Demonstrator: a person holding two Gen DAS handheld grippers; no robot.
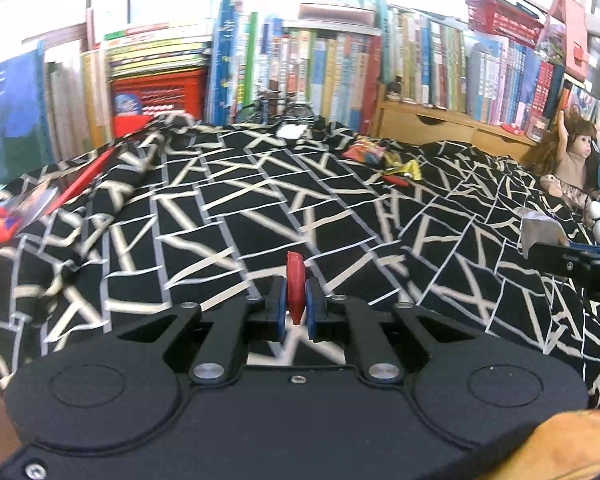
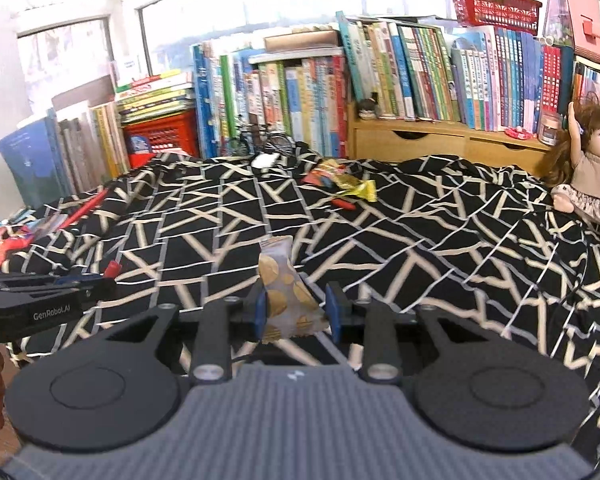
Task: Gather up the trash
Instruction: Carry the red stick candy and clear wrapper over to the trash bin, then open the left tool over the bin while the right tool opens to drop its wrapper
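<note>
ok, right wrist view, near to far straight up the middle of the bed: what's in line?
Right gripper shut on the gold-spotted snack wrapper → small red wrapper → yellow wrapper → white scrap → row of books.

The left gripper [image 1: 295, 312] is showing a matte black body with two round raised discs, silver screws and pivot pins, and blue pads [image 1: 311, 308] lining its fingers. The right gripper [image 2: 296, 312] is wearing a grey ribbed panel between black discs. White "GenRobot.AI" lettering is showing at nine o'clock in the right wrist view.
</note>
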